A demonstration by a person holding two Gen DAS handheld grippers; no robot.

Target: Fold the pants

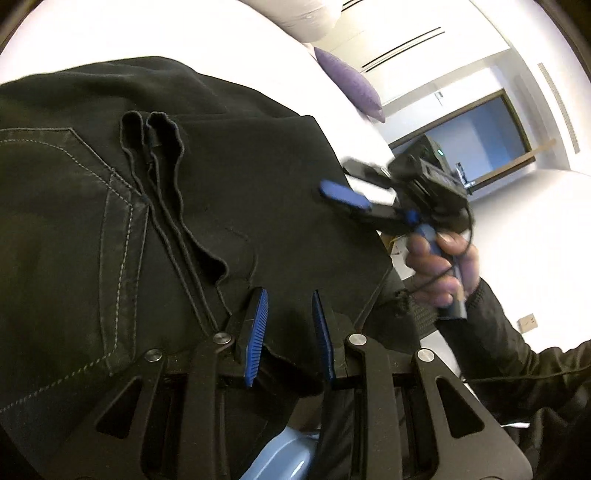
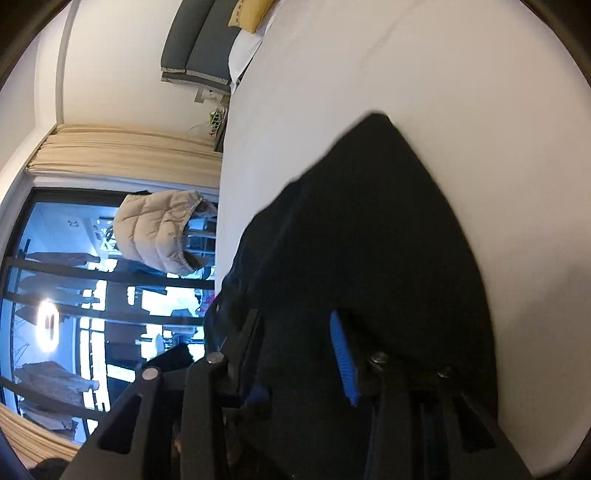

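Black pants (image 1: 147, 206) with grey pocket stitching lie on a white bed (image 1: 184, 33). My left gripper (image 1: 288, 306) stands with its blue-padded fingers (image 1: 258, 317) apart, and black cloth lies loosely between them. My right gripper (image 1: 351, 184) appears in the left wrist view at the pants' right edge, jaws apart around the fabric edge. In the right wrist view the pants (image 2: 369, 240) fill the space between the right gripper's (image 2: 295, 325) fingers, and one blue pad (image 2: 343, 362) shows; the other finger is mostly covered by cloth.
A purple pillow (image 1: 351, 85) and a white pillow (image 1: 314, 18) lie at the bed's far side. A grey headboard (image 2: 199, 40) and yellow cushion (image 2: 251, 11) are beyond. A dark window (image 2: 92, 295) with a beige jacket (image 2: 159, 229) stands left.
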